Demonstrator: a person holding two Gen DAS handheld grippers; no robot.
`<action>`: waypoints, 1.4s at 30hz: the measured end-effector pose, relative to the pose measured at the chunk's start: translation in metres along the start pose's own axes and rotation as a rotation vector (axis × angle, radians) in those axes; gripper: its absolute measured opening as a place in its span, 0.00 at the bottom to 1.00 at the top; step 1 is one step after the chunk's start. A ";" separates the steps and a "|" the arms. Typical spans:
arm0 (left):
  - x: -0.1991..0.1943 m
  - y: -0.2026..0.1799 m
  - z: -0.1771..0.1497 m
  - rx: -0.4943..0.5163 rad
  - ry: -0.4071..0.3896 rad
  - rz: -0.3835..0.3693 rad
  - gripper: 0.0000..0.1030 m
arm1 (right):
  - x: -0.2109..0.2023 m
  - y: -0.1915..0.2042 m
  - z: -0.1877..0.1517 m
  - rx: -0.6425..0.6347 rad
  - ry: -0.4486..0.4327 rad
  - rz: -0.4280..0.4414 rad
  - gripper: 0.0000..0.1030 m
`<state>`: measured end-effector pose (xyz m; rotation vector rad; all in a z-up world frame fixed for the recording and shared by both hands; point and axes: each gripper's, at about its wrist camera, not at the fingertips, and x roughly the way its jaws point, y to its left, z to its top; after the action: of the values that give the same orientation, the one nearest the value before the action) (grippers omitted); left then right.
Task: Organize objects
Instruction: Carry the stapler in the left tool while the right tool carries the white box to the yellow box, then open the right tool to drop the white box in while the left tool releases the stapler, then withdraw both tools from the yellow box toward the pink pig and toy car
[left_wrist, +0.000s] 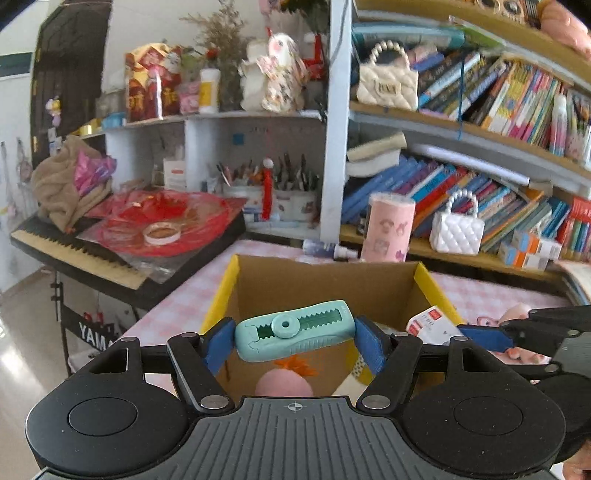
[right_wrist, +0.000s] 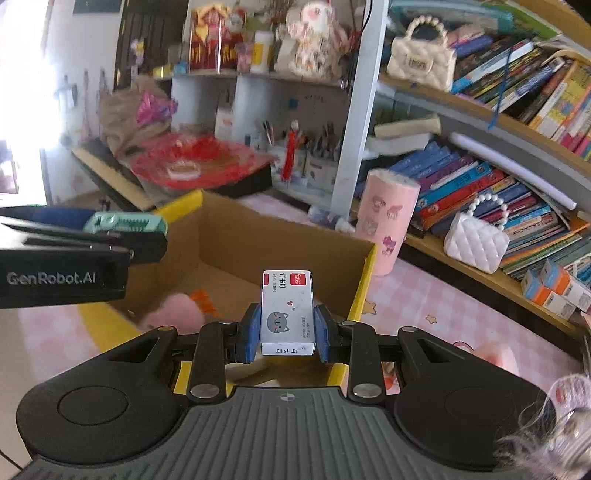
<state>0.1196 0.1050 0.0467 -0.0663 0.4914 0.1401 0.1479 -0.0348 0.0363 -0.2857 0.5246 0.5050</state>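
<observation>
Cardboard box (left_wrist: 325, 284) mid-frame; left gripper (left_wrist: 295, 341) clamps mint tape dispenser (left_wrist: 295, 330), right gripper (right_wrist: 286, 332) clamps staple box (right_wrist: 286, 308) above it.

A: Left hand-held gripper (left_wrist: 295, 338)?
B: Angled downward, blue pads (left_wrist: 218, 345) clamped on the ends of a teal stapler (left_wrist: 295, 330) held crosswise.
A: Right hand-held gripper (right_wrist: 287, 332)?
B: Angled downward, jaws narrow, pads (right_wrist: 254, 334) pinching a small white box (right_wrist: 287, 312) upright. It sits just beside the left one.
</observation>
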 end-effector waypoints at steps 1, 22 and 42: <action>0.006 -0.002 0.000 0.010 0.015 -0.001 0.68 | 0.009 -0.002 0.000 -0.003 0.024 -0.001 0.27; 0.012 -0.002 -0.014 -0.002 0.065 -0.027 0.78 | 0.019 -0.004 -0.008 -0.025 0.032 0.007 0.45; -0.066 -0.010 -0.074 0.000 0.139 -0.048 0.84 | -0.082 -0.008 -0.082 0.100 0.062 -0.077 0.52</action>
<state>0.0289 0.0803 0.0135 -0.0886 0.6276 0.0889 0.0576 -0.1043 0.0138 -0.2254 0.5956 0.3952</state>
